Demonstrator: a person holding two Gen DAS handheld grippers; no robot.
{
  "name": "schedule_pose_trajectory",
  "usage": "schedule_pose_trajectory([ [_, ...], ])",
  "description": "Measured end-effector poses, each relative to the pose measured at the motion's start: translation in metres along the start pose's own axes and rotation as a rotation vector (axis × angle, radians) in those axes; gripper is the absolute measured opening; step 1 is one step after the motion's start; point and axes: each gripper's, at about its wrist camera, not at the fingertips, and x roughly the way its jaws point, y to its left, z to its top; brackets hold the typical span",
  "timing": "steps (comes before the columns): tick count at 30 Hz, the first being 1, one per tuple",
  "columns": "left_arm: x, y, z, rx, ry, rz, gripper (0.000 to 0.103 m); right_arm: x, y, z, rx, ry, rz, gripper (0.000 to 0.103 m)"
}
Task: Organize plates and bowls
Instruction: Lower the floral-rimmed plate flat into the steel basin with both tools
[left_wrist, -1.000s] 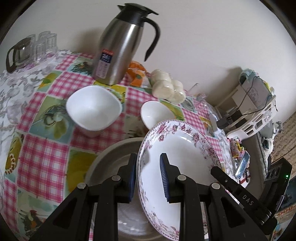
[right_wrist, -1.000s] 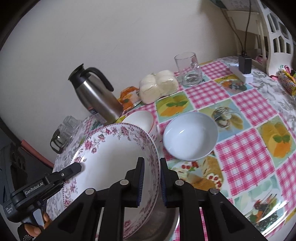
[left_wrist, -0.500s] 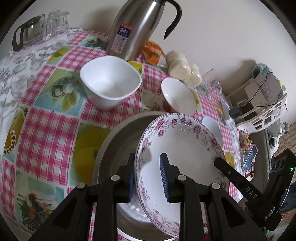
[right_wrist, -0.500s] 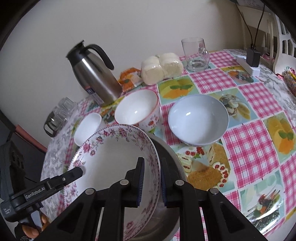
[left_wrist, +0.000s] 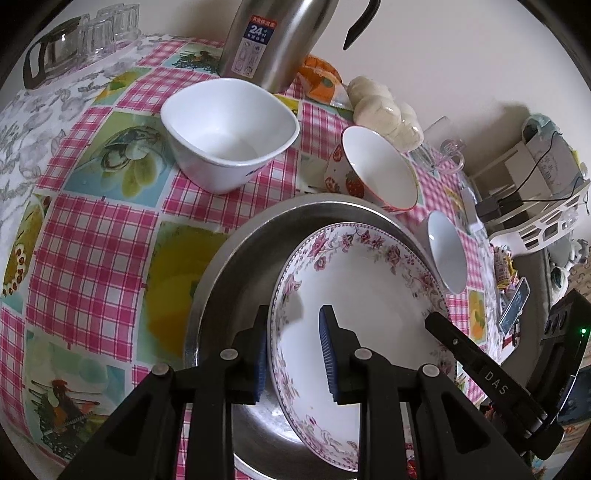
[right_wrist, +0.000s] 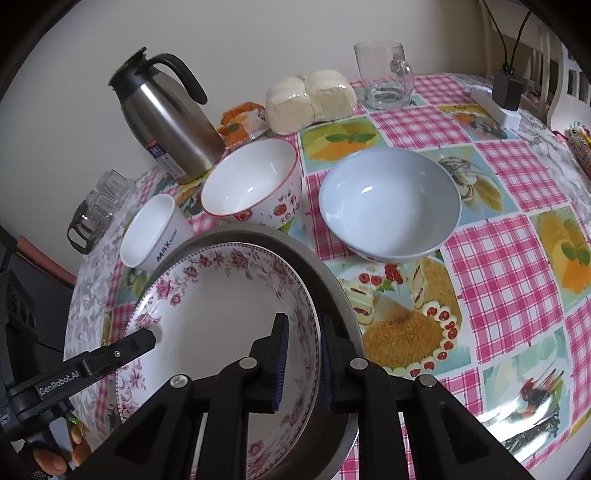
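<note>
Floral plate (left_wrist: 369, 295) held tilted inside steel basin (left_wrist: 236, 258), above basin bottom. Left tongs (left_wrist: 293, 350) clamped on plate rim at one side; right tongs (right_wrist: 301, 360) clamped on rim at opposite side. Beyond basin on tabletop (right_wrist: 498, 258): square white bowl (left_wrist: 229, 129), strawberry bowl (right_wrist: 255, 184), pale blue bowl (right_wrist: 388, 206). Steel thermos (right_wrist: 170, 114) behind bowls, near wall.

You're at a home dining table: a pink checked oilcloth with fruit pictures (right_wrist: 498, 258) covers it, a steel thermos jug with black handle (right_wrist: 166, 114) stands at its wall edge beside wrapped white buns (right_wrist: 310, 99) and a clear glass mug (right_wrist: 384, 75).
</note>
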Motion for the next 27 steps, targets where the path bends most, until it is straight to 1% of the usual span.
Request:
schedule_pose_trajectory([
  [5, 0.005, 0.003, 0.000, -0.016, 0.016, 0.018, 0.025, 0.003, 0.001, 0.001, -0.009, 0.008, 0.006, 0.018],
  [9, 0.010, 0.007, -0.001, -0.034, 0.040, 0.035, 0.025, 0.013, 0.002, -0.001, -0.012, 0.041, 0.004, 0.018],
  [15, 0.020, 0.013, -0.004, -0.059, 0.083, 0.030, 0.026, 0.018, 0.003, -0.001, -0.025, 0.054, -0.011, 0.018],
  [17, 0.019, 0.019, -0.003, -0.079, 0.082, 0.010, 0.026, 0.018, 0.003, -0.001, -0.026, 0.052, -0.012, 0.015],
  [22, 0.014, 0.027, -0.003, -0.118, 0.070, -0.016, 0.028, 0.020, 0.001, -0.001, -0.019, 0.052, 0.000, 0.014],
  [24, 0.014, 0.026, -0.004, -0.124, 0.075, -0.012, 0.028, 0.019, 0.001, -0.001, -0.021, 0.052, -0.001, 0.014],
  [27, 0.015, 0.021, -0.004, -0.112, 0.080, 0.014, 0.028, 0.019, 0.001, -0.002, -0.025, 0.054, -0.004, 0.014],
])
